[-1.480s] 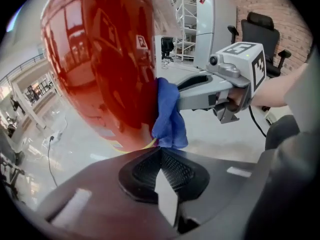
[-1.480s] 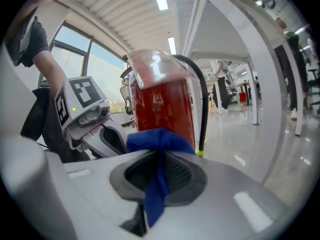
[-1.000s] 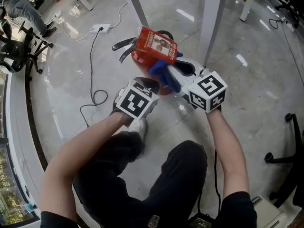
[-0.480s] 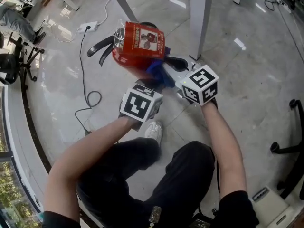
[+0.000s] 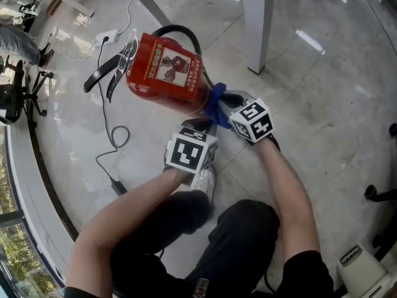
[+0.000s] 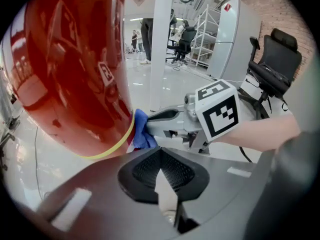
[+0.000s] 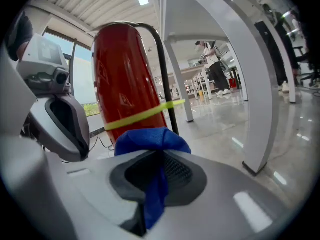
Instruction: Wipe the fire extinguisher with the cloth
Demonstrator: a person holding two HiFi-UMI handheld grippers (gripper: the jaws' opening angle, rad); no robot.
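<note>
Fire extinguisher (image 5: 164, 73), red with a picture label on its body, is on the glossy tiled floor (image 5: 322, 104) just ahead of the crouching person's knees. Its black handle (image 5: 102, 79) points toward the head view's left and its black hose (image 5: 180, 30) arcs over the top. A yellow band (image 7: 145, 115) circles the lower body. The base is hidden behind the claws, so how it meets the floor cannot be told.

The blue cloth (image 5: 216, 103) lies bunched against the extinguisher's lower side, just under the yellow band. The right claw (image 7: 161, 156) is clamped on this cloth: a fold runs down between its jaws and the rest bulges out past the tips, against the red wall.

The left claw (image 6: 161, 154) sits just beside the right one, low by the extinguisher's bottom, with its jaws together and nothing between them. Whether its tips touch the cylinder cannot be told.

A white shoe (image 5: 203, 182) shows below the left claw's marker cube. A white table leg (image 5: 257, 23) stands behind the extinguisher. A black cable (image 5: 115, 135) loops across the floor from a white power strip (image 5: 108, 37), and an office chair (image 5: 15, 95) stands at the far left.
</note>
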